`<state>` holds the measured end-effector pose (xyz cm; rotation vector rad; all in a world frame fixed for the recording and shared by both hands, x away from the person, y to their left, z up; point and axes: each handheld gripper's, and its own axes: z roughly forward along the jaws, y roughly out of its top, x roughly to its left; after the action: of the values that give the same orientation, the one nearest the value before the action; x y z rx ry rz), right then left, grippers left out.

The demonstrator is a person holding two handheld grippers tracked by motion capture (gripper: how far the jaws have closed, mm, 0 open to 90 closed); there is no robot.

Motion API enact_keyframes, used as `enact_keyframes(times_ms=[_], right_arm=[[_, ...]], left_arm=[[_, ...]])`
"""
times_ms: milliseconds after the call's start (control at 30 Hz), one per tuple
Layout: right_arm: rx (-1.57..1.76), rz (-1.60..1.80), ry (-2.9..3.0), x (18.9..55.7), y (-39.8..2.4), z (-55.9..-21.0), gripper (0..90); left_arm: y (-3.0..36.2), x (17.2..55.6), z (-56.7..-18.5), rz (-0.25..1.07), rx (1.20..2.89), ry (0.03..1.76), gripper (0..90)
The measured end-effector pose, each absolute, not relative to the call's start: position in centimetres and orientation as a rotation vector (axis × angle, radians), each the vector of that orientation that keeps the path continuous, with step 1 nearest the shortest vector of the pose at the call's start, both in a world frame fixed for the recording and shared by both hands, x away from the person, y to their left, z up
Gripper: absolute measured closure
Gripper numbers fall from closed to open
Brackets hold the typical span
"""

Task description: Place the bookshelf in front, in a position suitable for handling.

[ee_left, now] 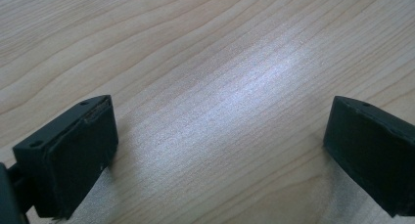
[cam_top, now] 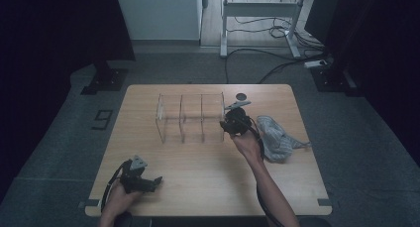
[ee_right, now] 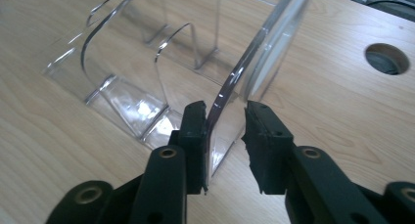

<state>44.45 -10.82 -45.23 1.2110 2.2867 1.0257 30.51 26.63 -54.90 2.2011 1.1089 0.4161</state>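
A clear acrylic rack [cam_top: 190, 117] with several upright dividers stands on the wooden table [cam_top: 208, 182], a little behind its middle. My right gripper [cam_top: 229, 122] is at the rack's right end. In the right gripper view its jaws [ee_right: 224, 131] straddle the lower edge of the rack's end panel [ee_right: 264, 53]. The left pad lies against the panel and the right pad stands a small gap off it. My left gripper [cam_top: 157, 180] rests low over the table's front left. In its own view, the left gripper [ee_left: 220, 141] is wide open over bare wood.
A crumpled grey-blue cloth [cam_top: 275, 138] lies right of the rack, beside my right forearm. A round cable hole [cam_top: 241, 96] sits in the tabletop behind the rack's right end, the same hole [ee_right: 386, 57] being near the right gripper. Cables and a desk frame lie on the floor beyond.
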Motion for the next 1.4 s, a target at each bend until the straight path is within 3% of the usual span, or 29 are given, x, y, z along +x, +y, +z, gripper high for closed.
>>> enact_keyframes(times_ms=[633,1033,1400], right_arm=[[1.248,1.009,2.261,44.3,-14.7,-45.3,83.6],[1.196,1.025,2.301,43.3,-16.4,-45.3,85.6],[1.146,1.034,2.342,41.8,-17.2,-45.2,85.9]], left_arm=[[26.7,30.5,-54.9,0.412,2.207,1.103,0.0],[26.5,30.7,-54.4,0.37,2.241,1.115,0.0],[26.1,30.7,-51.6,0.43,2.164,1.054,0.0]])
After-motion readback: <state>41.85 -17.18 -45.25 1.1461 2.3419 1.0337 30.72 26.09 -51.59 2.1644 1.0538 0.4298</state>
